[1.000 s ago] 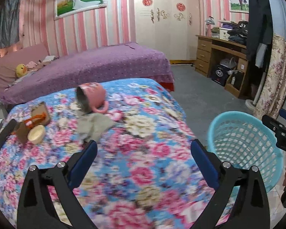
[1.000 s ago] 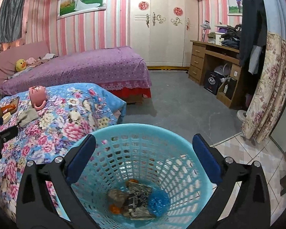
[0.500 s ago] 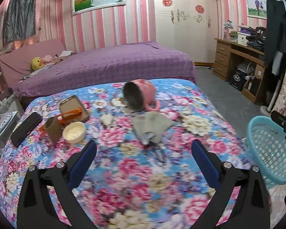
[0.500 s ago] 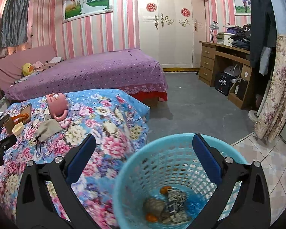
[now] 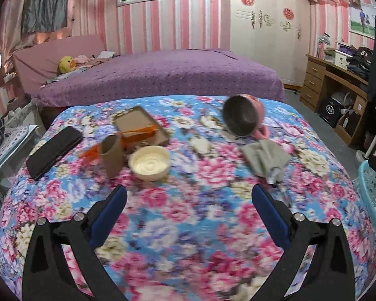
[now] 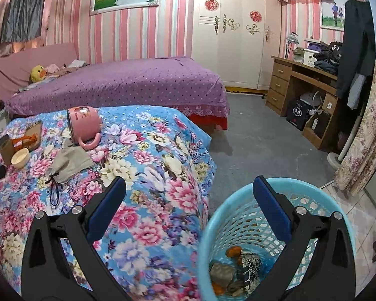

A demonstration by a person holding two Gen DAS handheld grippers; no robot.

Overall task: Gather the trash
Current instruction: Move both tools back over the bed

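A turquoise basket (image 6: 325, 215) stands on the floor by the floral bed; it holds wrappers and orange scraps (image 6: 240, 268). My right gripper (image 6: 189, 208) is open and empty above the basket's left rim. My left gripper (image 5: 189, 213) is open and empty over the floral bedspread (image 5: 188, 238). On the bed ahead lie a cardboard tube (image 5: 111, 156), a cream lid (image 5: 150, 162), an orange wrapper (image 5: 137, 135) on a brown tray (image 5: 140, 125), a white scrap (image 5: 200, 145), a grey pouch (image 5: 264, 159) and a tipped pink mug (image 5: 243, 119).
A black remote-like case (image 5: 54, 151) lies at the bed's left edge. A purple bed (image 5: 163, 75) stands behind. A wooden desk (image 6: 303, 85) and hanging clothes are at the right. The basket's rim (image 5: 371, 190) shows at the left view's right edge.
My left gripper has swung left over the bed toward the tube and lid. My right gripper has moved left, from over the basket toward the bed's edge.
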